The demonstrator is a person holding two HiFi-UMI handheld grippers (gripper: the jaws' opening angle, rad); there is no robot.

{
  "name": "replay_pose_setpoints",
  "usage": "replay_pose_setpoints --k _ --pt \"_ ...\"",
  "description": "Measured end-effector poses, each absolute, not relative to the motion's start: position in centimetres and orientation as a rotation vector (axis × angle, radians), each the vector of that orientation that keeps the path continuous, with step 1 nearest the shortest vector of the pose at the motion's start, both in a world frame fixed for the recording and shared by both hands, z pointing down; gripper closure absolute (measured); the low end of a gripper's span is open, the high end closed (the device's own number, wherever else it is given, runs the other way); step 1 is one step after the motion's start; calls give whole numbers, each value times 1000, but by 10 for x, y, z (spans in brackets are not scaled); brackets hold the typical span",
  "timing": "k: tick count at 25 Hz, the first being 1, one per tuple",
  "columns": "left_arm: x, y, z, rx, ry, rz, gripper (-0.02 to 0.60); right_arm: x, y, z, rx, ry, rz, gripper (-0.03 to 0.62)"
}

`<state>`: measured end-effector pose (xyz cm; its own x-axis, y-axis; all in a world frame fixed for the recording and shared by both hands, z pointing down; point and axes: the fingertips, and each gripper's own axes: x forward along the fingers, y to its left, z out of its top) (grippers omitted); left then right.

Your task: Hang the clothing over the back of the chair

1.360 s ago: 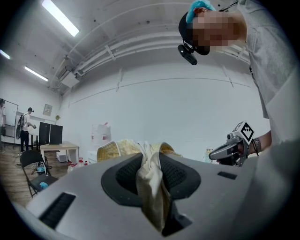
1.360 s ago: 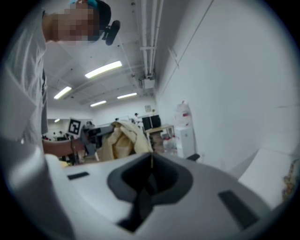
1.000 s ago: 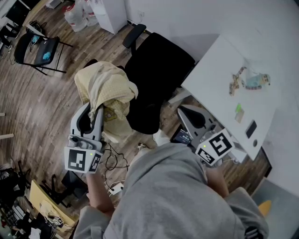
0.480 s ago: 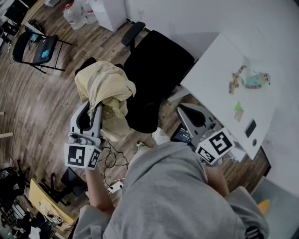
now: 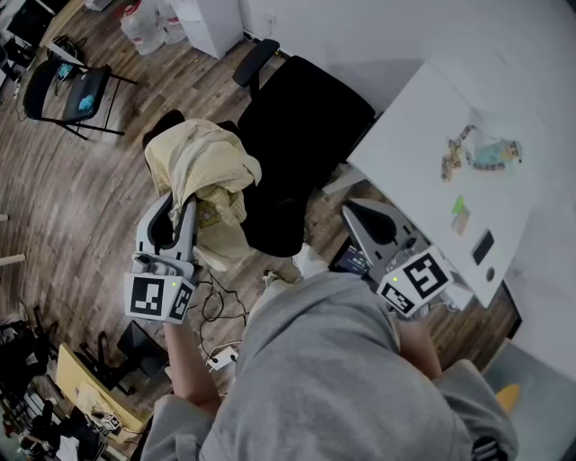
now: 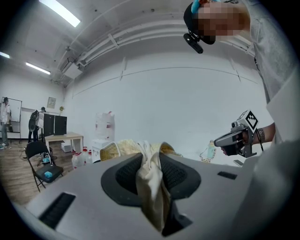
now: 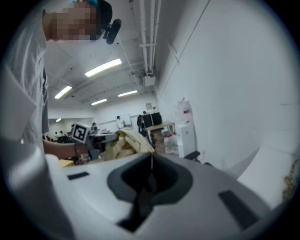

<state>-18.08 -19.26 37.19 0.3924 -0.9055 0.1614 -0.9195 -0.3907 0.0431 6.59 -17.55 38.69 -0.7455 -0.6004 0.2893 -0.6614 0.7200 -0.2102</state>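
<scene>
A pale yellow garment point(image 5: 205, 164) hangs bunched in the air left of the black office chair point(image 5: 301, 135), above the wood floor. My left gripper point(image 5: 176, 207) is shut on a fold of that garment point(image 6: 152, 187), which fills the gap between its pads. The chair's seat and back lie just right of the cloth, apart from it. My right gripper point(image 5: 354, 210) is held level near the white table's point(image 5: 405, 135) corner, its jaws shut with nothing between them point(image 7: 151, 171). From there the garment point(image 7: 125, 143) shows to the left.
A black folding chair point(image 5: 76, 94) stands far left. Cables point(image 5: 216, 315) trail on the floor near my feet. The white table carries small items point(image 5: 481, 153) and a dark phone point(image 5: 483, 248). A white cabinet point(image 5: 211, 22) and bags point(image 5: 148, 27) stand at the far wall.
The left gripper and the garment have crept slightly up the picture. The right gripper has stayed where it was.
</scene>
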Motion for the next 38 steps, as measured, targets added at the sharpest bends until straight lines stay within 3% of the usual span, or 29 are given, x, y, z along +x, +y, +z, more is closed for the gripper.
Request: replay_pose_setpoints --k 38 --pt "-176 -216 400 2465 -1585 274 460 56 -198 396 952 -2720 484 560"
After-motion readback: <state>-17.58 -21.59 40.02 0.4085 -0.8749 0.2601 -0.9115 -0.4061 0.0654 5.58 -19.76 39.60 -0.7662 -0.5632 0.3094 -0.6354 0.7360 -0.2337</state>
